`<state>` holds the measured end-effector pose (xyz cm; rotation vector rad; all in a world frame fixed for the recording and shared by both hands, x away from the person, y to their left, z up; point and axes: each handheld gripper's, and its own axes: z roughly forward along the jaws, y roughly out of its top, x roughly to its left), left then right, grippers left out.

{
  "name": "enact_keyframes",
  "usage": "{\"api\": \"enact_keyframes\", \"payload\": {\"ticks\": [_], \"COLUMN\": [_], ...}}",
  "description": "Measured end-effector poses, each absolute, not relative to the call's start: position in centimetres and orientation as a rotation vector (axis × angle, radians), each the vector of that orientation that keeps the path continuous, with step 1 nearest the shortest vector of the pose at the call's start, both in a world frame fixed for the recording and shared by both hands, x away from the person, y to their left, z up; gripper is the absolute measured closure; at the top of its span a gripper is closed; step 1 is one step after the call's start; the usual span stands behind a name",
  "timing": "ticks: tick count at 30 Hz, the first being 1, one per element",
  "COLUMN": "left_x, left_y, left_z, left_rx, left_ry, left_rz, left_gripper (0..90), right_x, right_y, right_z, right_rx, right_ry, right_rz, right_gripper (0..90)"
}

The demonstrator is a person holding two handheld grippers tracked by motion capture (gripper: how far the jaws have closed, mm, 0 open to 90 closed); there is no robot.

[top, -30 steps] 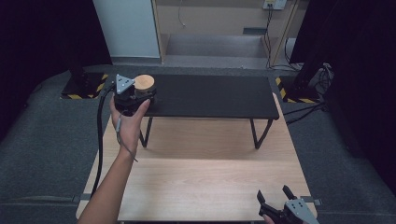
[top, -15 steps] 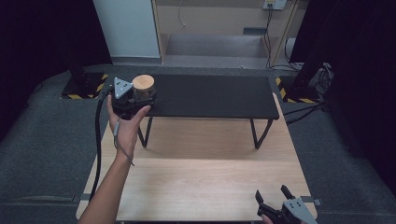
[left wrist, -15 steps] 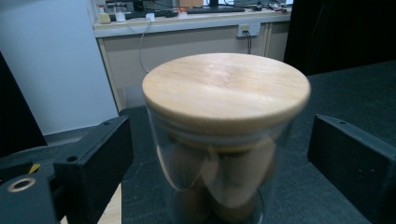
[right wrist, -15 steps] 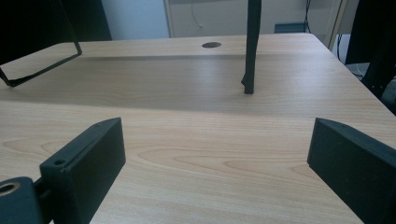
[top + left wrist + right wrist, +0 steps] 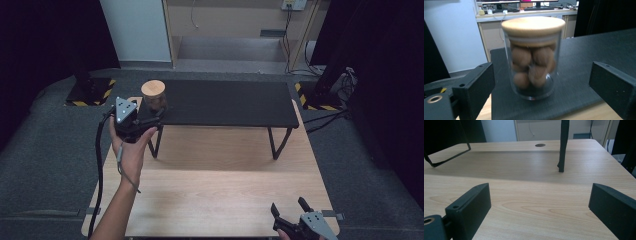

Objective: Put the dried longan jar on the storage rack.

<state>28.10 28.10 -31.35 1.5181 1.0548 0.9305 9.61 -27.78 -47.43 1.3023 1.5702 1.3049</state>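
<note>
At the left of the high view the left hand-held gripper (image 5: 152, 116) sits just short of a clear glass jar (image 5: 153, 96) with a pale wooden lid — its jaws spread wide, having just opened, with the jar standing free beyond them and touching neither pad. The jar, filled with brown round nuts (image 5: 532, 66), stands upright at the left end of a low black shelf (image 5: 235, 102) set on the wooden table (image 5: 220, 195). At the lower right, the right hand-held gripper (image 5: 290, 212) hovers over bare wood, jaws wide and empty.
</note>
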Motion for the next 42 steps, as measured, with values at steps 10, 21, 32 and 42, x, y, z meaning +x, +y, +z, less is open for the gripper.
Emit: {"api": "enact_keyframes", "payload": {"ticks": [10, 21, 32, 42], "left_x": [24.6, 19.9, 16.5, 15.9], "left_y": [28.9, 29.1, 29.5, 29.8], "left_z": [-34.2, -38.5, -42.2, -43.2], "left_rx": [1.506, 1.504, 1.538, 1.543], "left_ry": [1.091, 1.131, 1.164, 1.178], "left_rz": [0.889, 0.892, 0.861, 0.859], "left_gripper": [5.3, 5.2, 5.2, 5.1], "right_x": [9.9, 9.9, 9.9, 9.7], "right_y": [-27.5, -27.4, -27.2, -27.2], "right_z": [-47.5, -47.7, -47.6, -47.5], "right_rx": [1.288, 1.287, 1.278, 1.278], "right_ry": [1.58, 1.584, 1.59, 1.587], "right_rz": [1.318, 1.325, 1.33, 1.33], "right_gripper": [4.4, 4.3, 4.4, 4.4]}}
